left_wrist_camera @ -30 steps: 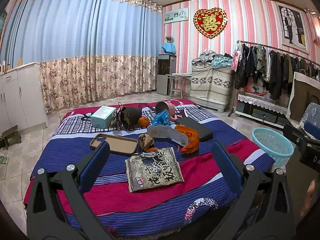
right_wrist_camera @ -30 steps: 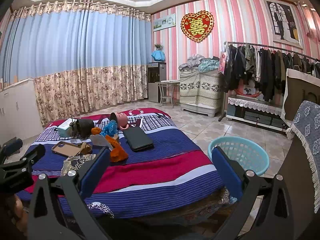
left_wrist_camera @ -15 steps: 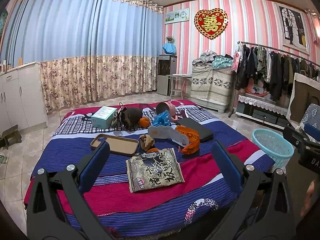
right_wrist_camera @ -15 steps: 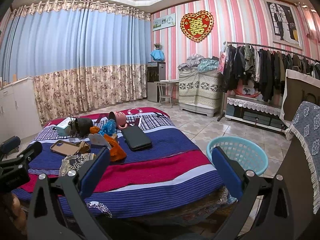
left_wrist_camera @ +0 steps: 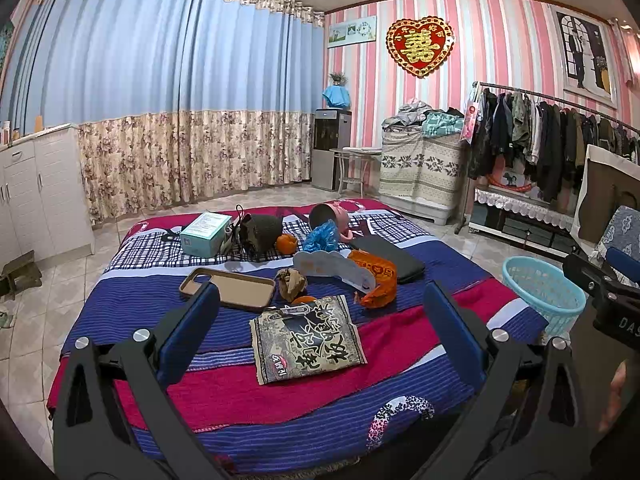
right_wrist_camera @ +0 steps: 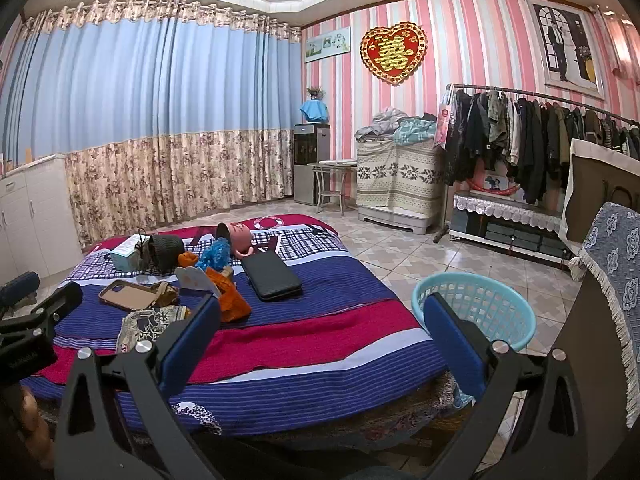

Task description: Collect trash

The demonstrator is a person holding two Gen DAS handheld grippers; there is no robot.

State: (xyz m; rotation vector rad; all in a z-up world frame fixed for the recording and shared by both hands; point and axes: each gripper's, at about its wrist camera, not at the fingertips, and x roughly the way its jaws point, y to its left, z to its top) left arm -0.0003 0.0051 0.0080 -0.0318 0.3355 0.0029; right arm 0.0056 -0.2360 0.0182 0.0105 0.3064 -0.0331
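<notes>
Snack wrapper flat on bed, near front edge; orange wrapper and crumpled paper just behind. Basket on floor beside bed. Left gripper and right gripper both spread wide, empty.

the small orange lies mostly hidden behind the snack packet. the basket is partly covered by the right gripper's body.

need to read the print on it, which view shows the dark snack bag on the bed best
The left wrist view: the snack bag lies flat, whole and central, its large characters visible. In the right wrist view the bag is small, far left, and partly hidden behind a gripper finger.
</notes>
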